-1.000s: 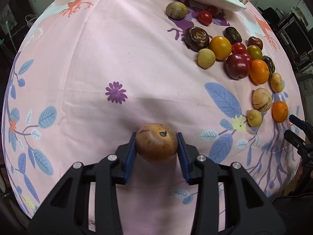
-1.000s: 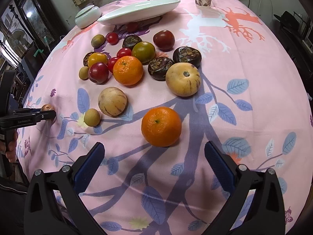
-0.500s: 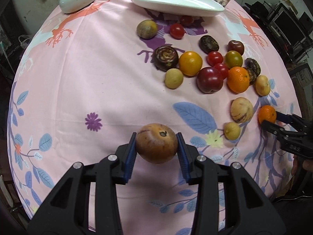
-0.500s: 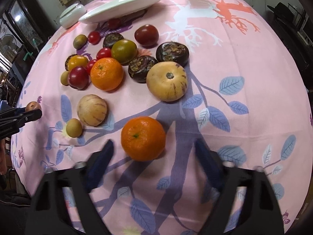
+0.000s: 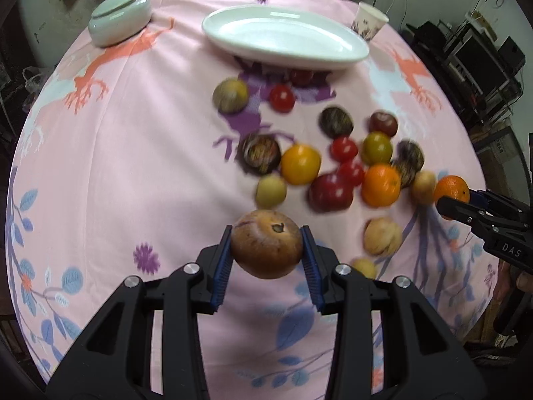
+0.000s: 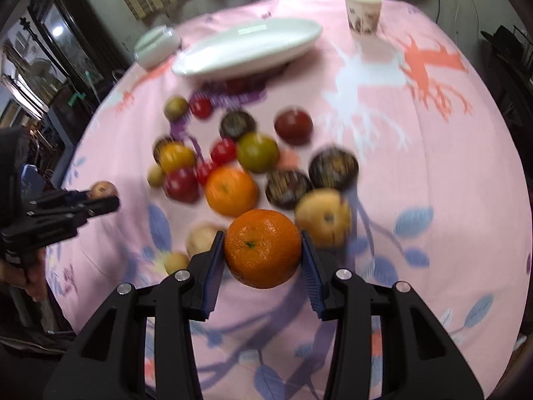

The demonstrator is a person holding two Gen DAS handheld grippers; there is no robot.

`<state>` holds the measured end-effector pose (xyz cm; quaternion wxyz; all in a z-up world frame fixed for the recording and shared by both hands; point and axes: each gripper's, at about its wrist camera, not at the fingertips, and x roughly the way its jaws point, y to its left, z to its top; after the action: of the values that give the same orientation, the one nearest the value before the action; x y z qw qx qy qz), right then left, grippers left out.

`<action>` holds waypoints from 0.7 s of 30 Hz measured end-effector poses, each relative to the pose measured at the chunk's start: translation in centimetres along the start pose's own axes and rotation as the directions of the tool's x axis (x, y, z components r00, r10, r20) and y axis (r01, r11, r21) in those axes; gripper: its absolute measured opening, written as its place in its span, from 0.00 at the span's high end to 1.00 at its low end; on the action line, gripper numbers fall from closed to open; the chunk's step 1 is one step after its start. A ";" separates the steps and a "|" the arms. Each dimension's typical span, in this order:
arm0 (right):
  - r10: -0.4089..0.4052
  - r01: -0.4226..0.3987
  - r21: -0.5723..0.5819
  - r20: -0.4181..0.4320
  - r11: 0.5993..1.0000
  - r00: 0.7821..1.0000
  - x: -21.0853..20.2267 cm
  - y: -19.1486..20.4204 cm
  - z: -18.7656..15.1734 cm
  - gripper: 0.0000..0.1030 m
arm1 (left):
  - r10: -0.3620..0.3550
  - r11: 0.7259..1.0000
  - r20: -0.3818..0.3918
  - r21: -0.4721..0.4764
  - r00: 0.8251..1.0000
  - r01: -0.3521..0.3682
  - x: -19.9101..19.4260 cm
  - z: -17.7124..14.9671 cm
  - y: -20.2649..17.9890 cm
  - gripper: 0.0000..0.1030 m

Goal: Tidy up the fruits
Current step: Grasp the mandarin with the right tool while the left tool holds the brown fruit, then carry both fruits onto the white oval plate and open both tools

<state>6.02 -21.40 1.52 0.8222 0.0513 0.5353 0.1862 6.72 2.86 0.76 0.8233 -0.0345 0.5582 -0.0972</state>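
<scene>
Since earlier, right gripper [image 6: 263, 253] jaws closing onto orange [image 6: 263, 248], now lifted off the surface [image 6: 433, 166]; left gripper [image 5: 266, 250] clamped on brown fruit [image 5: 266, 243].

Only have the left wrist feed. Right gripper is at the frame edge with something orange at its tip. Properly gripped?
Observer: Yes. In the right wrist view the right gripper is closing with the mandarin between its fingers, both against the mandarin's sides.
Operator: Anything crowding it?
Observer: A pale yellow fruit shows just past the right finger. The blur hides whether it touches the mandarin.
Operator: Does that view show my left gripper?
Observer: Yes, at its left edge. The left gripper holds the brown fruit, and a hand grips the handle below.
</scene>
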 end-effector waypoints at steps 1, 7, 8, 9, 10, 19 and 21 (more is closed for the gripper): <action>0.007 -0.007 -0.003 0.020 1.000 1.000 0.0 0.2 1.2 0.57 | -0.005 1.000 0.013 0.002 1.000 0.005 0.0 0.9 -0.2 0.62; 0.028 -0.028 0.001 0.125 1.000 0.992 2.5 0.2 10.0 0.57 | -0.025 1.000 0.099 0.021 0.995 0.023 0.9 9.1 -1.3 0.62; 0.025 -0.026 0.004 0.130 1.000 0.991 3.1 0.0 11.1 0.57 | -0.020 1.000 0.104 0.017 0.994 0.018 1.4 10.9 -1.4 0.62; 0.020 -0.021 0.006 0.125 1.000 0.992 4.2 -0.2 12.6 0.57 | -0.027 1.000 0.106 0.013 0.994 0.026 2.0 12.2 -1.3 0.62; 0.013 -0.015 0.011 0.117 1.000 0.993 5.3 -0.4 13.7 0.57 | -0.028 1.000 0.105 0.008 0.994 0.027 3.0 13.8 -1.3 0.62; -0.042 0.043 -0.007 0.070 0.999 0.997 11.9 -2.1 19.4 0.57 | 0.045 0.997 0.020 -0.068 0.999 -0.043 11.1 20.2 0.5 0.62; -0.031 0.030 0.013 0.076 0.999 0.997 12.4 -2.4 20.0 0.56 | 0.046 0.997 0.029 -0.071 0.999 -0.044 11.6 21.0 0.6 0.61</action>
<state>29.01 -16.90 -1.40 0.8445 0.0554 0.5054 0.1683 30.35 0.04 -2.04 0.8320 -0.0522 0.5493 -0.0583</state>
